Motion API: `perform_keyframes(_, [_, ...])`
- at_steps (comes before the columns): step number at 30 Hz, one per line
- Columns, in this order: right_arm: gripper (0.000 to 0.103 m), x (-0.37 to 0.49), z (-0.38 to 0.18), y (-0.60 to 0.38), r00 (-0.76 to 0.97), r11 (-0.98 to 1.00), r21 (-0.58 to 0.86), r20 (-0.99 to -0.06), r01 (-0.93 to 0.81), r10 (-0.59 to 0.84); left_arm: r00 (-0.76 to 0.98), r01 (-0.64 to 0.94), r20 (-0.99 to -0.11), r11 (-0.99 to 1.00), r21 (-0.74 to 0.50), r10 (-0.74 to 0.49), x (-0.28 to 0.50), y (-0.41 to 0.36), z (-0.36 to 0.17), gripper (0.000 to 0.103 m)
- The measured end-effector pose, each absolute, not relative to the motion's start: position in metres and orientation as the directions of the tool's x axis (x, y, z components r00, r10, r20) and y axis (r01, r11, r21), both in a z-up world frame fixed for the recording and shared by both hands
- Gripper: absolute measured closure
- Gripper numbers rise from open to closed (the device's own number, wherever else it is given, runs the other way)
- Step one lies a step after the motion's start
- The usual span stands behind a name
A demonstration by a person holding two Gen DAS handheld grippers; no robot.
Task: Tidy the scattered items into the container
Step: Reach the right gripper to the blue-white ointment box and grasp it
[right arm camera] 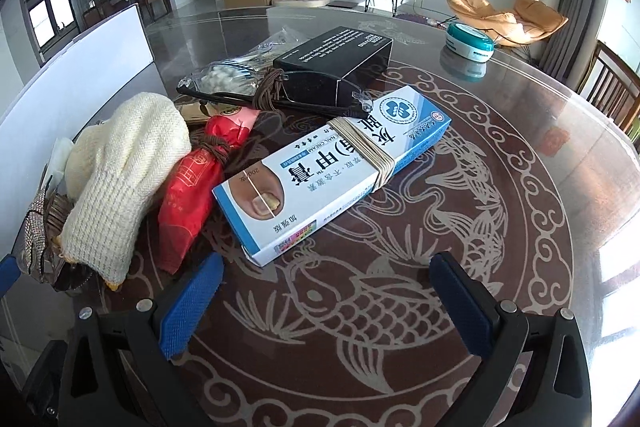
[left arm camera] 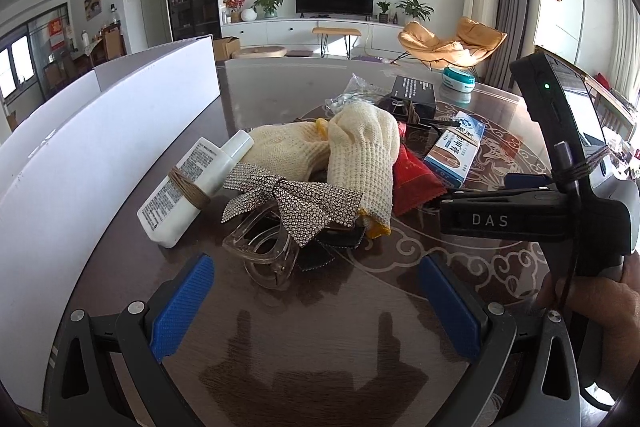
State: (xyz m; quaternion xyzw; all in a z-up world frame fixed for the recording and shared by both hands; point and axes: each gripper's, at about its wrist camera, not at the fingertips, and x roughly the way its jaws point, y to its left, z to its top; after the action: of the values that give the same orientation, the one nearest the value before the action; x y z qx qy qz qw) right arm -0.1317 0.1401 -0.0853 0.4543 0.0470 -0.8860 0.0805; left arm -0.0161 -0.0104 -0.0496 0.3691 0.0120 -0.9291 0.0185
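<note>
Scattered items lie on a dark round table. In the left wrist view my left gripper (left arm camera: 316, 287) is open, just short of a clear hair claw with a rhinestone bow (left arm camera: 280, 211). A white bottle (left arm camera: 192, 183) lies to its left and cream knit gloves (left arm camera: 360, 155) behind. A white box wall (left arm camera: 100, 131), the container, stands at left. In the right wrist view my right gripper (right arm camera: 324, 299) is open and empty, just short of a blue-white cream box (right arm camera: 332, 167). A red packet (right arm camera: 192, 195) lies left of the cream box.
Black-framed glasses (right arm camera: 312, 91), a black box (right arm camera: 340, 51), a bag of cotton swabs (right arm camera: 228, 75) and a teal jar (right arm camera: 470, 43) lie farther back. The right gripper's body (left arm camera: 560, 195) crosses the left view at right. Chairs stand beyond the table's right edge.
</note>
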Motion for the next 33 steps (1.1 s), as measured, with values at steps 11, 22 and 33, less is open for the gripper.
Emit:
perform_keyframes(11, [0.0,-0.133,-0.082,0.202,-0.586,-0.993,0.02,-0.808,-0.117,0.053,-0.724,0.043,-0.69,-0.999,-0.03,-0.011,-0.017,-0.013,-0.051,0.0])
perform_keyframes(22, [0.0,-0.122,-0.084,0.17,-0.583,-0.996,-0.015,-0.812,0.092,-0.042,-0.712,0.061,-0.701,-0.998,-0.013,-0.034,-0.019,-0.013,-0.053,0.0])
perform_keyframes(33, [0.0,-0.191,-0.087,0.165,-0.582,-0.998,-0.013,-0.813,0.063,-0.026,-0.696,0.09,-0.718,-0.995,-0.046,-0.03,-0.022,-0.021,-0.056,0.0])
